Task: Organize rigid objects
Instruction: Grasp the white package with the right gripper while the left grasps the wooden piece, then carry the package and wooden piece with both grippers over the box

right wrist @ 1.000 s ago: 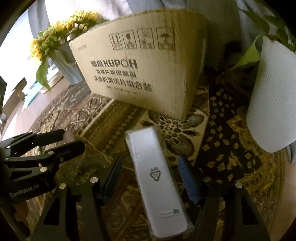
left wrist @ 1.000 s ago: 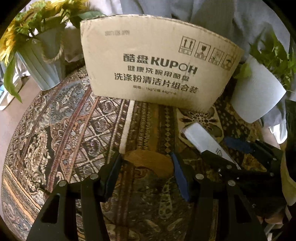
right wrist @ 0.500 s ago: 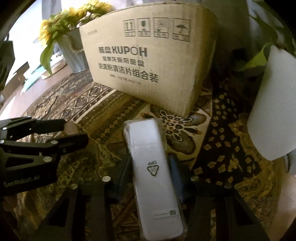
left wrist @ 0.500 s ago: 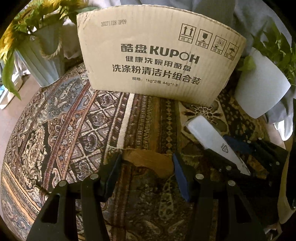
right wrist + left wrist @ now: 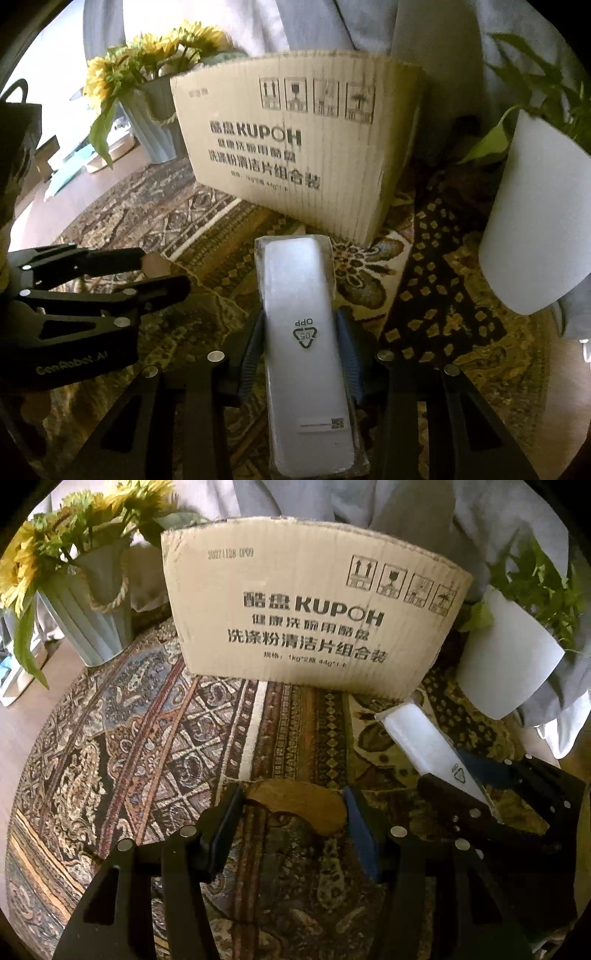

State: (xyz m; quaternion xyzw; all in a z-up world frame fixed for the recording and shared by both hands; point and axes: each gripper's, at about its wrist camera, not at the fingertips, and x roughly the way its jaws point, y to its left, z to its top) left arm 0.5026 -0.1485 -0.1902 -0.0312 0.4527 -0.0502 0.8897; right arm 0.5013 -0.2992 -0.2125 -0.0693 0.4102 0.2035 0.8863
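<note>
Packet [image 5: 424, 738], white and plastic-wrapped, lies on the patterned cloth [image 5: 147, 738] just in front of the box [image 5: 306, 616], which stands open-topped as the likely drop-off. In your left view, your left gripper [image 5: 291, 812] closes on a brown piece [image 5: 299, 805], its flat sides suiting the pads.

In your right view, your right gripper [image 5: 299, 350] clamps the packet [image 5: 303, 332] across its narrow width, long axis aimed at the box [image 5: 295, 147], ready to lift.
</note>
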